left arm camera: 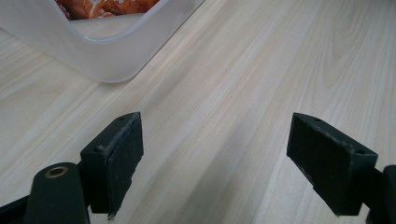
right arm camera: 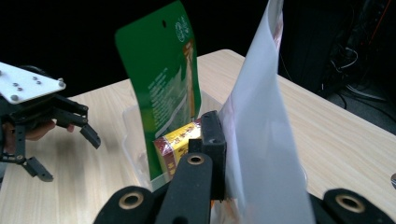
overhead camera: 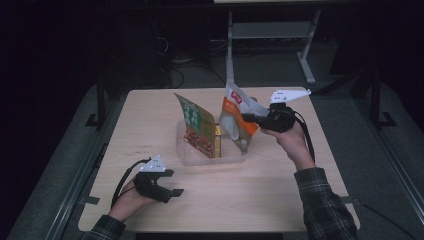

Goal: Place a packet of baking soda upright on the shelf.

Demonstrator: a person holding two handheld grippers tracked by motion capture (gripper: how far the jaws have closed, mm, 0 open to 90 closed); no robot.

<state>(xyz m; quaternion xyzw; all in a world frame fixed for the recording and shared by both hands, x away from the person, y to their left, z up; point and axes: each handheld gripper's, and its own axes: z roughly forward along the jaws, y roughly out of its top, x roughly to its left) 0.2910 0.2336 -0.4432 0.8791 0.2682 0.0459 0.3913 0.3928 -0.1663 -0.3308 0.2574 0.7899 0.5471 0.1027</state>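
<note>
— Where is the right gripper (overhead camera: pixel 248 118)?

— Right of centre in the high view, raised over the table (overhead camera: pixel 150 105). Its jaws are pinched on the orange-and-white snack pouch (overhead camera: pixel 238 119), which stands tilted with its lower end in the clear plastic bin (overhead camera: pixel 183 150) at the middle of the frame.

— And from that gripper's own camera?

— The pouch's pale back (right arm camera: pixel 266 140) fills the right half, clamped against the black jaw at lower centre. To its left stands the green pouch (right arm camera: pixel 161 84), upright in the bin, with a small yellow-and-red box (right arm camera: pixel 175 144) low between the two pouches.

— The green pouch from above?

— Left part of the bin (overhead camera: pixel 197 127), leaning toward the upper left.

— What about the left gripper (overhead camera: pixel 170 187)?

— Lower left of the high view, held low over the table, well apart from the bin. Its own view shows both jaws spread wide with only bare wood between them, and a bin corner (left arm camera: pixel 107 70) at the upper left.
</note>
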